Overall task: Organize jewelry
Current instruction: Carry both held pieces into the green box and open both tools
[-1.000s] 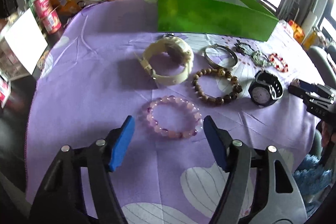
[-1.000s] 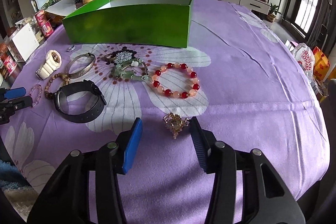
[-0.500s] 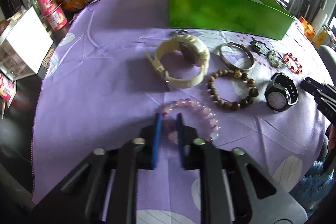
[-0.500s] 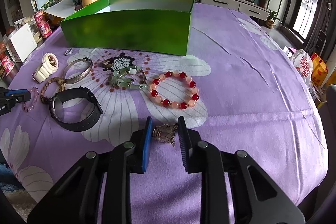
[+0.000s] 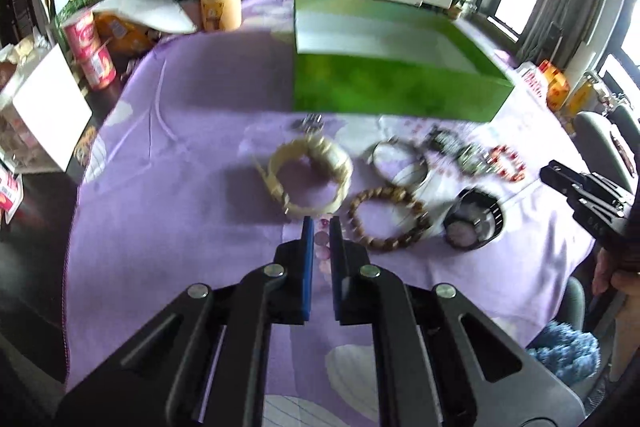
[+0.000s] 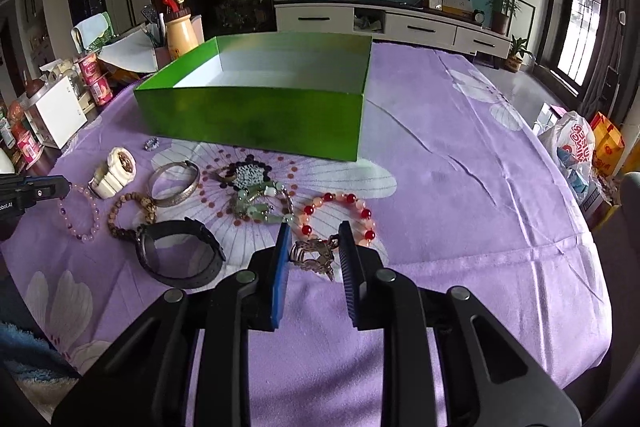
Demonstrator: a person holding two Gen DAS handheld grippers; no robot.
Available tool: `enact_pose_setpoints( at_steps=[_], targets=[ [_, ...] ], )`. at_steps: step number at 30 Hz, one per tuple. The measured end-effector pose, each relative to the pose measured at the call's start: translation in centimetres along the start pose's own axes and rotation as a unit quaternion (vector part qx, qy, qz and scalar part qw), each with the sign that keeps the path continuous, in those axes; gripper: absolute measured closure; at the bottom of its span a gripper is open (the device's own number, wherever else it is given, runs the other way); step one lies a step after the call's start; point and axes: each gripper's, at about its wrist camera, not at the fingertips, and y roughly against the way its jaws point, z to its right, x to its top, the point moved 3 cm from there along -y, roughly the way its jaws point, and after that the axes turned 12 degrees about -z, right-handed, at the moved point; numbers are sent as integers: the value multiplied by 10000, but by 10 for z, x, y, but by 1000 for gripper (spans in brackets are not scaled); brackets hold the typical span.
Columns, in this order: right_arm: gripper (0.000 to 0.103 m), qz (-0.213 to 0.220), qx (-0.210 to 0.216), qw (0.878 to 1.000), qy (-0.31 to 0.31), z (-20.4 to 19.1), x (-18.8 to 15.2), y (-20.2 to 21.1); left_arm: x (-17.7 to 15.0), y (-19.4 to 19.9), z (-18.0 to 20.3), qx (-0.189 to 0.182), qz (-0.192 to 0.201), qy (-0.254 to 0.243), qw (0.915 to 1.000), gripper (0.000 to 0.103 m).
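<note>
Jewelry is spread along the near side of the purple flowered tablecloth [image 6: 460,155], in front of the open green box [image 6: 256,115], which looks empty. A second ago both grippers stood wide around their targets. Now the left gripper [image 5: 321,227] has its fingers pinched narrow on the pink bead bracelet [image 6: 80,215], and the right gripper [image 6: 314,247] has its fingers clamped on the gold brooch [image 6: 314,255]. Both pieces have been raised a little: the brooch is clear of the cloth, while the bracelet, seen in the right wrist view, hangs from the left fingertips near the tablecloth's left edge. Both picks seem made, so carrying them to the box is probably next.

The brooch lies with its long axis crosswise between the pads, one tip poking down to the right. The bracelet is a ring without a real long axis; its loop droops toward the cloth.

Unmoved are the cream watch [image 5: 308,175], silver bangle [image 5: 400,163], wooden bead bracelet [image 5: 388,219], black watch [image 6: 176,251], and red bead bracelet [image 6: 340,215].
</note>
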Motion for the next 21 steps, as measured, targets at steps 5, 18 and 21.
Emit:
enact_pose_setpoints(
  at_steps=[5, 18, 21],
  targets=[
    [79, 205, 2, 9997, 106, -7, 16, 12, 16, 21, 6, -77, 259, -113, 9996, 96],
    [79, 810, 337, 9961, 130, -11, 84, 26, 103, 57, 20, -161, 880, -230, 9957, 96],
    [79, 844, 429, 9955, 64, -8, 101, 20, 131, 53, 23, -281, 880, -193, 9955, 96]
  ],
)
